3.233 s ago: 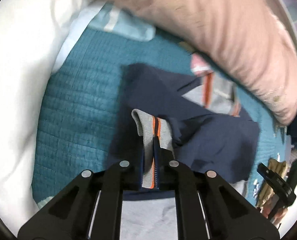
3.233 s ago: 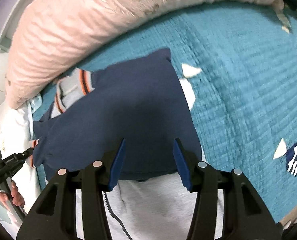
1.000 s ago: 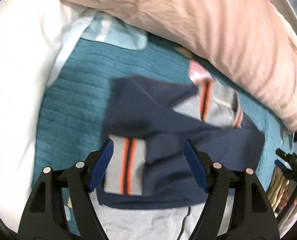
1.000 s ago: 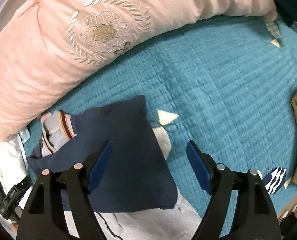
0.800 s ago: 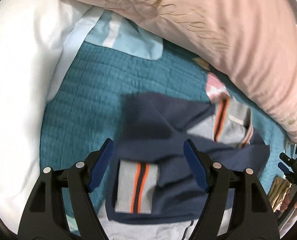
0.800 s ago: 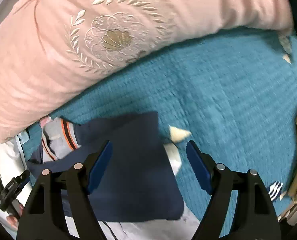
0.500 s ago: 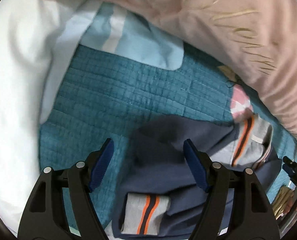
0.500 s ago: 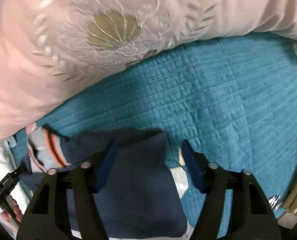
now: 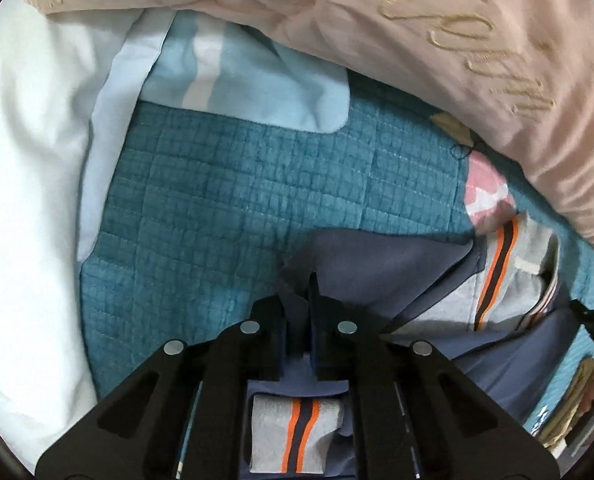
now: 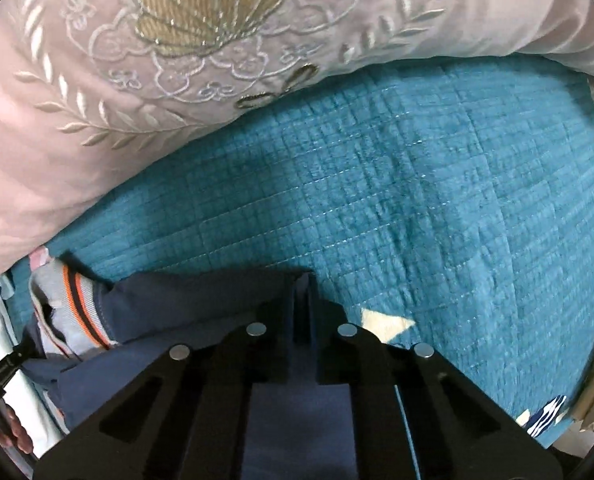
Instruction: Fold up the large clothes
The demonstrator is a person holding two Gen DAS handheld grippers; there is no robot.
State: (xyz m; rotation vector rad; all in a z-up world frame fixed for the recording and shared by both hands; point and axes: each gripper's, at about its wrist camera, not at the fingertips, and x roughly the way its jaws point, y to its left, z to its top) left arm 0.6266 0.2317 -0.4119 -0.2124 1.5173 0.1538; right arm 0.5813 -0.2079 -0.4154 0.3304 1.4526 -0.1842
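— Both claws are closed on cloth. Left claw (image 9: 301,300) pinches one far corner of the navy jacket (image 9: 381,264), and right claw (image 10: 303,300) pinches the other far corner, each with a small fold of navy fabric between the jaws.

— Where does the jacket lie?

— On the bed, on the teal quilt (image 10: 417,200). It lies just in front of the pink embroidered pillow (image 10: 137,80). The grey collar with orange stripes (image 9: 501,272) is bunched near the pillow, and one striped cuff (image 9: 301,436) rests on the body, under the left claw.

— What could go wrong from here?

— I think each claw holds only a thin bit of fabric, so a quick pull may make one corner slip out, and then the fold would come crooked. Also the cuff is loose; if the far edge is brought toward the person, the sleeve may slide out of place. The collar may drag and wrinkle too.

— Is there room to move?

— To the far side, little: the pillow stands close. On the left, the white duvet (image 9: 29,160) and a light blue striped cloth (image 9: 237,84) border the quilt. On the right, the quilt is open, with only small patches on it. The near side seems the freest way.
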